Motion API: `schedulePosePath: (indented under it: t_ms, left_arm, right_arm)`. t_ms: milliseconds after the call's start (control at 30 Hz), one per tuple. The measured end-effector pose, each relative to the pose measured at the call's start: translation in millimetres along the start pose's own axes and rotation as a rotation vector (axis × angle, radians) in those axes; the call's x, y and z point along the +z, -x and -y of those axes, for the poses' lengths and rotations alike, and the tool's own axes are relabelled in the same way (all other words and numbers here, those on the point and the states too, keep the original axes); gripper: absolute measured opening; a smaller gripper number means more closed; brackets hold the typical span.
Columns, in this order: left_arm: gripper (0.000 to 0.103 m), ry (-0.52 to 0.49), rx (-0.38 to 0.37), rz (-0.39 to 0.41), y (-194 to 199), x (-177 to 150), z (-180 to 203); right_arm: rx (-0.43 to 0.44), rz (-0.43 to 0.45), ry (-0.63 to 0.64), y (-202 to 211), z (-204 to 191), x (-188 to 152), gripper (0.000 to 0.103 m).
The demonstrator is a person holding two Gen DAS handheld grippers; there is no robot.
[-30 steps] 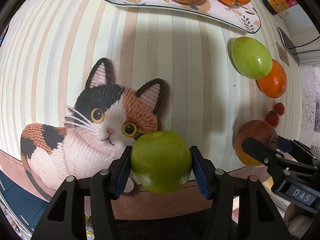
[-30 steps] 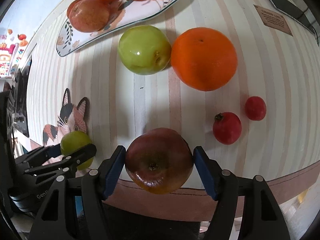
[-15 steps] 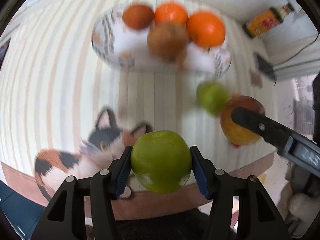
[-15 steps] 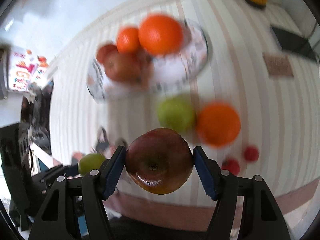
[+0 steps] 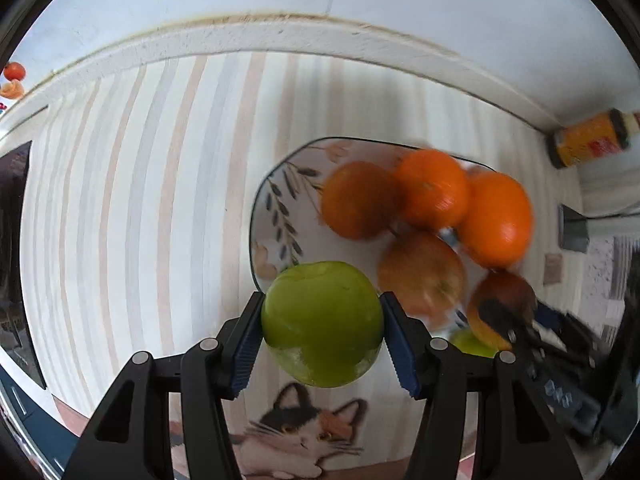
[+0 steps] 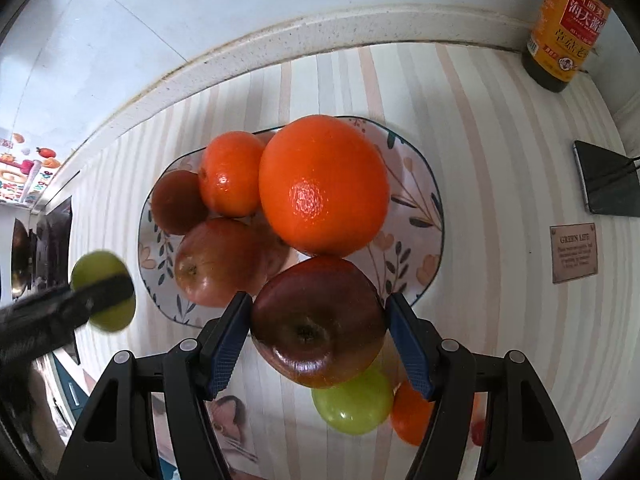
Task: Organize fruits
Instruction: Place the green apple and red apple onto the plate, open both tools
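Note:
My left gripper (image 5: pixel 322 322) is shut on a green apple (image 5: pixel 322 320) and holds it above the near left edge of the floral plate (image 5: pixel 276 200). My right gripper (image 6: pixel 318 320) is shut on a dark red apple (image 6: pixel 316 320) above the plate's near rim (image 6: pixel 430 268). The plate holds several oranges (image 6: pixel 324 184) and a red apple (image 6: pixel 218 260). The right gripper with its apple shows blurred in the left wrist view (image 5: pixel 504 312). The left gripper's green apple shows in the right wrist view (image 6: pixel 104 288).
A second green apple (image 6: pixel 352 404), an orange (image 6: pixel 412 416) and a small red fruit (image 6: pixel 478 432) lie on the striped mat nearer me. A sauce bottle (image 6: pixel 568 28) stands at the back right by the wall. A phone (image 6: pixel 604 184) and a cat picture (image 5: pixel 300 436) are on the mat.
Both grippers have lifted and moved forward with their apples, from low over the mat's near edge to over the plate. The views now look down onto the plate.

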State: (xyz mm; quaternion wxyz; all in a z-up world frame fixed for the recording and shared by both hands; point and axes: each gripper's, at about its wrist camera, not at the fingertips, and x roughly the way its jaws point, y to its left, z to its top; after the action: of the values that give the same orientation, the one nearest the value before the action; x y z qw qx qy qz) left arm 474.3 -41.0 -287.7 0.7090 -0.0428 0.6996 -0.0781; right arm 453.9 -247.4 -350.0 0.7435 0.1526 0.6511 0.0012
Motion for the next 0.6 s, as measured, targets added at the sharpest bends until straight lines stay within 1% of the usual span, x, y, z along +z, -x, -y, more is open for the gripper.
schedulePosePath:
  t_ms: [100, 200, 267, 300, 333, 367, 400, 433, 500, 600]
  left_arm:
    - [0.054, 0.019, 0.000, -0.041, -15, 11, -7]
    - [0.054, 0.025, 0.008, -0.061, -23, 14, -8]
    - [0.054, 0.029, -0.002, -0.077, -27, 13, -8]
    - [0.054, 0.031, -0.001, -0.084, -29, 13, -9]
    - [0.055, 0.030, 0.000, -0.085, -32, 13, -7]
    - [0.066, 0.026, -0.008, -0.084, -32, 13, -7]
    - [0.078, 0.023, -0.015, -0.081, -34, 14, -6]
    - [0.095, 0.018, -0.014, -0.073, -33, 14, -5]
    - [0.096, 0.011, -0.010, -0.046, -26, 12, -4]
    - [0.096, 0.011, -0.010, -0.027, -17, 8, -4]
  right_arm:
    - [0.018, -0.015, -0.016, -5, 0, 2, 0.071]
    - [0.021, -0.012, -0.033, -7, -1, 3, 0.072]
    - [0.031, -0.010, -0.056, -8, 0, 3, 0.072]
    - [0.041, -0.008, -0.068, -6, 2, 3, 0.074]
    - [0.060, -0.008, -0.084, -6, 4, 3, 0.080]
    - [0.077, -0.012, -0.095, -5, 7, 6, 0.090]
    - [0.089, -0.016, -0.108, -3, 9, 7, 0.094]
    - [0.092, -0.011, -0.115, -2, 9, 7, 0.095]
    - [0.089, -0.002, -0.116, 3, 10, 9, 0.095]
    - [0.075, 0.000, -0.114, 8, 10, 10, 0.096]
